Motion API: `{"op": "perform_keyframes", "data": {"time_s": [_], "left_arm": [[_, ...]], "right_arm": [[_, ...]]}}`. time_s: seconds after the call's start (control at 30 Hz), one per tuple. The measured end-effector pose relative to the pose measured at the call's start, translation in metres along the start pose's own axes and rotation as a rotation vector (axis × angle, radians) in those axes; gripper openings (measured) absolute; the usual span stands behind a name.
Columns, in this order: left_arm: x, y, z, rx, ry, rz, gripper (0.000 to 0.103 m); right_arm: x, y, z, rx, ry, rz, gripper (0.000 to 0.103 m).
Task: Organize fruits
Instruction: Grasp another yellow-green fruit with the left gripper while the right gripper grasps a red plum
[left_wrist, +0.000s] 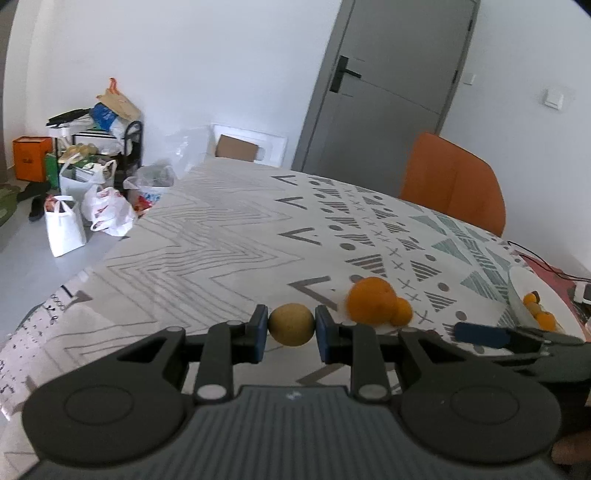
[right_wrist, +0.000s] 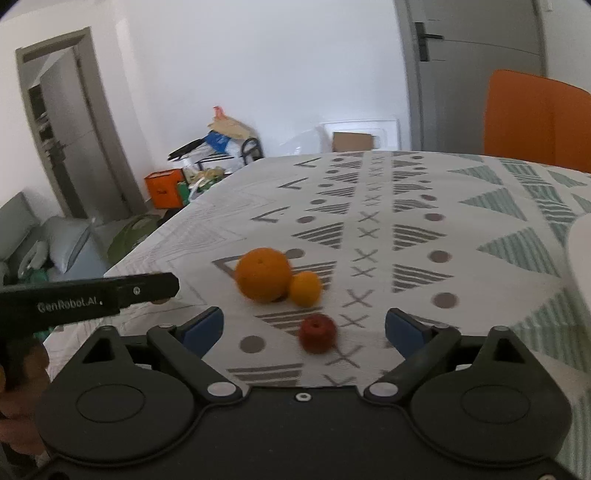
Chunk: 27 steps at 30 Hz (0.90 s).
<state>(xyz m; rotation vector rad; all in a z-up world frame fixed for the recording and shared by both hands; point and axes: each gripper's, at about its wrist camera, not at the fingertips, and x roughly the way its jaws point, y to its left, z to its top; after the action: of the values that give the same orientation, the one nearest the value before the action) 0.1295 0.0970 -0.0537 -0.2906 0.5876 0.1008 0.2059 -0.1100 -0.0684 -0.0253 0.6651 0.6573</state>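
A round yellow-brown fruit (left_wrist: 291, 324) sits between the two blue fingers (left_wrist: 260, 332) of the left gripper (left_wrist: 291, 334), which are closed against its both sides and hold it above the desk (left_wrist: 207, 240). Just to the right of it in the left wrist view, a big orange (left_wrist: 369, 300) lies on the patterned cloth of the desk, and a small orange (left_wrist: 402, 312) touches its right side. In the right wrist view the same pair is seen, the big orange (right_wrist: 263, 275) and the small orange (right_wrist: 305, 288) touching each other, and a small red fruit (right_wrist: 317, 333) lies near them, closer to the camera. The right gripper (right_wrist: 303, 325) has its fingers (right_wrist: 202, 329) spread wide and they hold nothing; the red fruit lies on the desk between them, a little to the left side of the gap. At the right edge of the left wrist view a white plate (left_wrist: 532, 291) stands on the desk with some small orange fruits (left_wrist: 541, 314) on it. Behind the desk there is an orange chair (left_wrist: 452, 182), a grey door (left_wrist: 391, 81), and several bags (left_wrist: 107, 206) on the floor by the wall.
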Motion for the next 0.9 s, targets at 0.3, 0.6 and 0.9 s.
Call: {"op": "perform_keyframes", "data": {"time_s": [0.3,0.6,0.9], "left_arm": [[-0.004,-0.007,0.002,0.006,-0.016,-0.017,0.026],[-0.007,-0.029,0.005,0.043,-0.041,-0.053,0.026],[-0.005,-0.052,0.005,0.076,-0.04,-0.092,0.026]], "right_arm": [[-0.014,-0.007,0.0,0.014,-0.001,-0.026,0.021],[-0.039,-0.025,-0.004,0.048,-0.043,-0.059,0.021],[-0.058,-0.043,-0.005,0.068,-0.081,-0.083,0.021]]}}
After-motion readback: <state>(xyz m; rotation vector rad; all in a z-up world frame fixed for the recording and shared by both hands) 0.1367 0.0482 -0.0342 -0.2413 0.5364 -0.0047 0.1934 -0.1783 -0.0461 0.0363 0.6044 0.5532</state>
